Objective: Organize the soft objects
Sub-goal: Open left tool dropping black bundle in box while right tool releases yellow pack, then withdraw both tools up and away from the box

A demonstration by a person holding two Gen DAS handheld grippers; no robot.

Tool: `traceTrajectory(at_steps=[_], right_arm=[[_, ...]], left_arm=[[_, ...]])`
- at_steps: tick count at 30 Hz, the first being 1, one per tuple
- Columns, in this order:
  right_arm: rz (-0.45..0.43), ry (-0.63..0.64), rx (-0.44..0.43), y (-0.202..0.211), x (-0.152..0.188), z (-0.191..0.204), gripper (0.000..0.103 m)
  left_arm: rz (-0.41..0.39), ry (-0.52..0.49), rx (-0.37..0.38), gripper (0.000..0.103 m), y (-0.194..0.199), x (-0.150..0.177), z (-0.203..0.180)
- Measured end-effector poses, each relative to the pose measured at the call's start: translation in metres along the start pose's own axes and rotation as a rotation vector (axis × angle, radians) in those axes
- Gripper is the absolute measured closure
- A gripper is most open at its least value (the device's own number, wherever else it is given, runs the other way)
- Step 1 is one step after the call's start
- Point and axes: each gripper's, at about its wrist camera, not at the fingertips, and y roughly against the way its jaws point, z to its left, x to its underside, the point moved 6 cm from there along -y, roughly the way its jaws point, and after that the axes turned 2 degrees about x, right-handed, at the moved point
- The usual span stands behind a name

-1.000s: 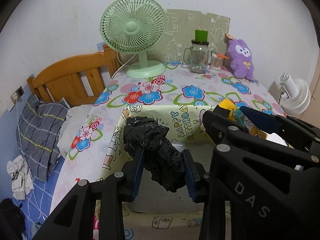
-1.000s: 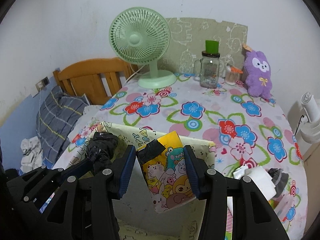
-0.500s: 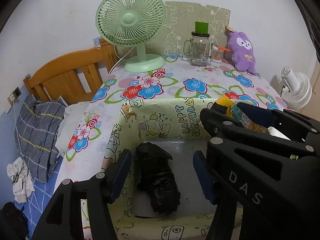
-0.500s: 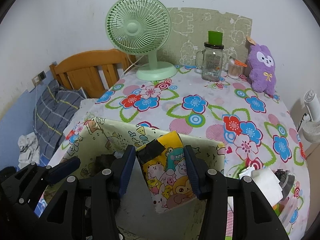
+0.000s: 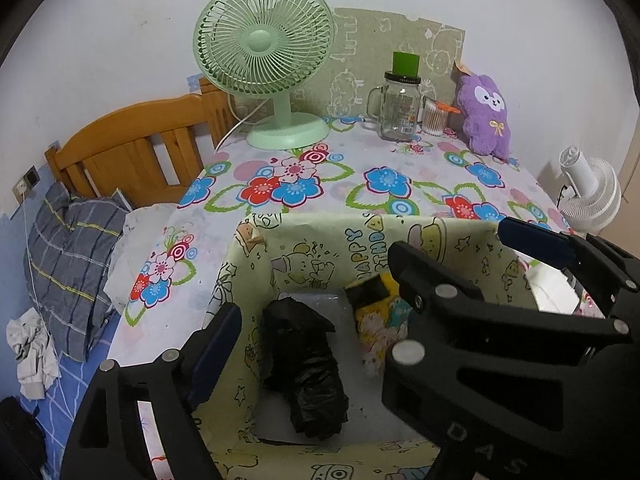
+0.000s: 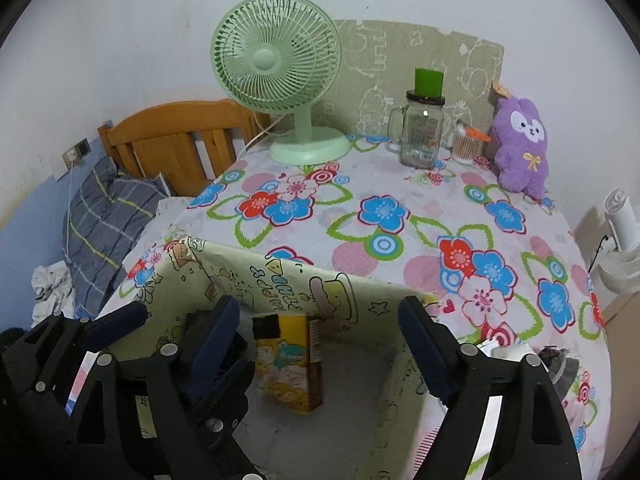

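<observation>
The surface [image 6: 400, 184], under a flowered cloth, carries a paper-lined box [image 6: 280, 276] at its near edge, and that box now holds 2 soft things: a black plastic bundle [image 5: 308, 372] lying along the floor by the left wall, and a yellow cartoon-printed packet [image 6: 288, 364] standing near the middle, leaning slightly. Both look delivered, so this part of the tidying seems done.

What is left, by my reading: the purple plush [image 6: 520, 148] sits at the far right against the wall, well apart from the box, and white and grey soft items [image 6: 556, 364] lie just beside the box on its right.

The left gripper [image 5: 320, 344] has just been opening; its jaws stand wide above the black bundle with nothing pressed between them. The right gripper [image 6: 320, 344] has just been opening too, its pads clear of the yellow packet on both sides.

Room to move: the box walls rise close outside each gripper's fingers, and the 2 grippers crowd each other over the opening, so lifting straight out looks safest. Beyond the box the cloth is open up to the green fan [image 6: 280, 60], the glass jar [image 6: 420, 132] and the small cotton-swab container [image 6: 466, 148] along the back wall.
</observation>
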Motion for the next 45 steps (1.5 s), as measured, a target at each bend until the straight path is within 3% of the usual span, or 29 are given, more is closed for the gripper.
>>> traceTrajectory(at_steps=[29,45], right_arm=[[-0.123,-0.004,0.041,0.082,-0.003,-0.025,0.001],[-0.154,-0.046,0.092,0.123,0.015,-0.058,0.0]], left_arm=[[-0.126,-0.022,-0.008,0.004,0.064,-0.008,-0.039],[-0.16,-0.034,0.033,0.0,0.089,0.002,-0.077]])
